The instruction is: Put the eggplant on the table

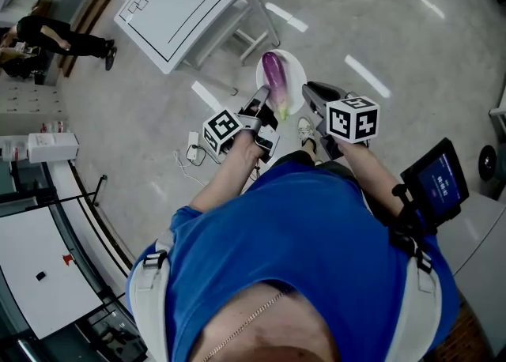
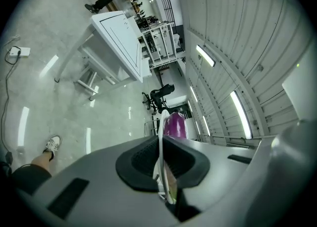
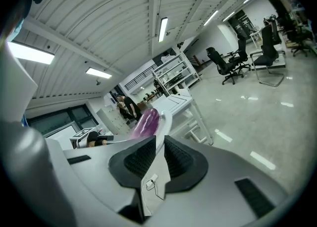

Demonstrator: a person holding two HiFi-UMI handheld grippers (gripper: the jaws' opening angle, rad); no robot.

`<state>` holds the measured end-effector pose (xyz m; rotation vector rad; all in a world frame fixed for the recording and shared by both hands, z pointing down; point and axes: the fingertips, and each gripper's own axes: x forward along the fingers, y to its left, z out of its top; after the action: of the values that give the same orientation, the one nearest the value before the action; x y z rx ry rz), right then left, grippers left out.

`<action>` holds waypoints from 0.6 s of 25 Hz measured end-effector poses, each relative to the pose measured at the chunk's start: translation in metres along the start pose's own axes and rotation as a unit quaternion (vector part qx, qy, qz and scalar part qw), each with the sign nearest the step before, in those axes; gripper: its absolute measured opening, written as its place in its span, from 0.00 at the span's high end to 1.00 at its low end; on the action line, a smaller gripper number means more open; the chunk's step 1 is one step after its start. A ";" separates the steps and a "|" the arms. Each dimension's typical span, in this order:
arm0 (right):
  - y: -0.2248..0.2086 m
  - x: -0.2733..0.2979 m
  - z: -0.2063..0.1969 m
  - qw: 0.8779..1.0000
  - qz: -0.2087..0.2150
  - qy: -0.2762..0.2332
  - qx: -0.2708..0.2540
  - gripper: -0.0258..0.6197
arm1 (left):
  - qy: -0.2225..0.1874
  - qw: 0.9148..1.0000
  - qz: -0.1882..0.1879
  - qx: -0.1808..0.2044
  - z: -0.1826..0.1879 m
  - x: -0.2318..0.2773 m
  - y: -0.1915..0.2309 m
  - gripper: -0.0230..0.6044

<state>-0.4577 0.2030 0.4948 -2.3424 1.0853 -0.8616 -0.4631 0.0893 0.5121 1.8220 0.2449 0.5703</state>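
While both claws were busy with a white plate, the eggplant lay lengthwise on it, carried in the air above the floor. The white bench stood well apart, ahead and to the left in the head view. The left claw was closed on the plate's near rim, which showed edge-on between its pads in its own view. The right claw was closed on the rim at the other side, so neither touched the eggplant.

The eggplant's skin looked glossy and smooth, so it would probably be slippery and, being rounded, apt to roll if the plate tipped. It seemed fairly light and firm, though a hard squeeze might bruise it. The thick purple middle, gripped across its width, looked the safest hold; the pale tapered end would likely slide out.
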 end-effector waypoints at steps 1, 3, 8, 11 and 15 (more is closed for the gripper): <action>-0.013 0.012 0.013 1.000 -0.001 0.001 0.000 0.89 | 0.001 1.000 0.000 0.000 0.011 0.020 0.000 0.92; -0.027 0.028 0.033 1.000 -0.006 0.000 -0.002 0.89 | 0.003 1.000 -0.004 0.000 0.027 0.045 -0.003 0.92; -0.028 0.029 0.049 1.000 -0.021 -0.009 -0.003 0.89 | 0.017 1.000 -0.013 0.004 0.035 0.057 -0.015 0.92; -0.029 0.030 0.055 0.999 -0.028 -0.015 -0.002 0.89 | 0.022 1.000 -0.015 0.010 0.039 0.062 -0.020 0.92; -0.032 0.027 0.058 0.999 -0.034 -0.018 0.001 0.89 | 0.026 0.999 -0.016 0.013 0.037 0.065 -0.025 0.92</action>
<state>-0.3875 0.2078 0.4819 -2.3959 0.9949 -0.8413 -0.3855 0.0948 0.4970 1.8273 0.3168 0.5954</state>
